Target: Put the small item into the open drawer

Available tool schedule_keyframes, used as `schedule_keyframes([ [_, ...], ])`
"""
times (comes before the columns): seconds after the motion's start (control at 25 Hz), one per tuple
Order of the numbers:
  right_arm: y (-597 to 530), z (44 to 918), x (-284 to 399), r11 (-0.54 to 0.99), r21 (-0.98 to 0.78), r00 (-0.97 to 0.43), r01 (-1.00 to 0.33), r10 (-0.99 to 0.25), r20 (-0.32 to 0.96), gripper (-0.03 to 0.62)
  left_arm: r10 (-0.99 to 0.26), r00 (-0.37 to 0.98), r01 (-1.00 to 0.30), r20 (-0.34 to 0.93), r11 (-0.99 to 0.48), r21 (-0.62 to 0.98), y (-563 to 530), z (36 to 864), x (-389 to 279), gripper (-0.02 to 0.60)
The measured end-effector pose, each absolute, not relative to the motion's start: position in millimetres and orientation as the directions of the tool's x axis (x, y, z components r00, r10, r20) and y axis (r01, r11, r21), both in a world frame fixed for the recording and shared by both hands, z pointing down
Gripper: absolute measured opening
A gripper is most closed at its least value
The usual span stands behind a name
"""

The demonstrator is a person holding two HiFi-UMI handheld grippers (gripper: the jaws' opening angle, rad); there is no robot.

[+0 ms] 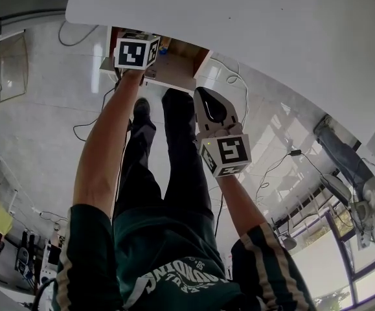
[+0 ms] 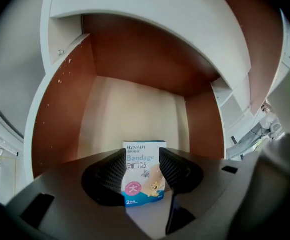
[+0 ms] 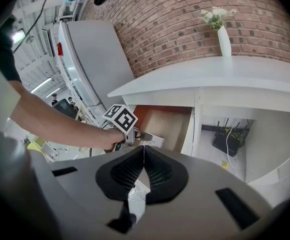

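In the head view, the person is holding the left gripper (image 1: pixel 142 70) at the open drawer (image 1: pixel 177 63) under the white desk (image 1: pixel 252 37), far from the body, while the right gripper (image 1: pixel 208 102) is hovering nearer, just to its right. In the left gripper view, the jaws are standing wide apart on either side of an upright bandage box (image 2: pixel 142 179), inside the drawer over its pale floor. In the right gripper view, the jaws are pressing together on nothing and pointing toward the drawer. A white vase (image 3: pixel 224 40) of flowers is standing on the desk against the far brick wall (image 3: pixel 175 19).
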State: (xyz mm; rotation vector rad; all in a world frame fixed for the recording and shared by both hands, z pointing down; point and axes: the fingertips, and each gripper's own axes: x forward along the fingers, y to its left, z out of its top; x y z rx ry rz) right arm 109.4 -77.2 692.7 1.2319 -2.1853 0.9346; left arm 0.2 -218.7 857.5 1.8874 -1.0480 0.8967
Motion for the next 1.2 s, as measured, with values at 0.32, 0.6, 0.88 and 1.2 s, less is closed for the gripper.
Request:
schedule_keyframes([
  [0.32, -80, 679, 95, 0.363, -0.341, -0.497, -0.867, -0.576, 0.649, 0.025, -0.377, 0.431, -0.858, 0.82, -0.453, 0.243, -205, 820, -3, 0.103],
  [0.6, -82, 664, 79, 0.367, -0.322, -0.485, -0.872, -0.57, 0.663, 0.025, -0.442, 0.486, -0.843, 0.754, -0.465, 0.27, -179, 768, -7, 0.025],
  [0.88, -89, 628, 70, 0.365, -0.334, -0.494, -0.869, -0.596, 0.633, 0.025, -0.509, 0.525, -0.832, 0.682, -0.475, 0.286, -152, 706, -16, 0.02],
  [1.2, -106, 556, 61, 0.396, -0.308, -0.501, -0.865, -0.659, 0.561, 0.025, -0.571, 0.553, -0.807, 0.607, -0.549, 0.218, -139, 610, -27, 0.02],
])
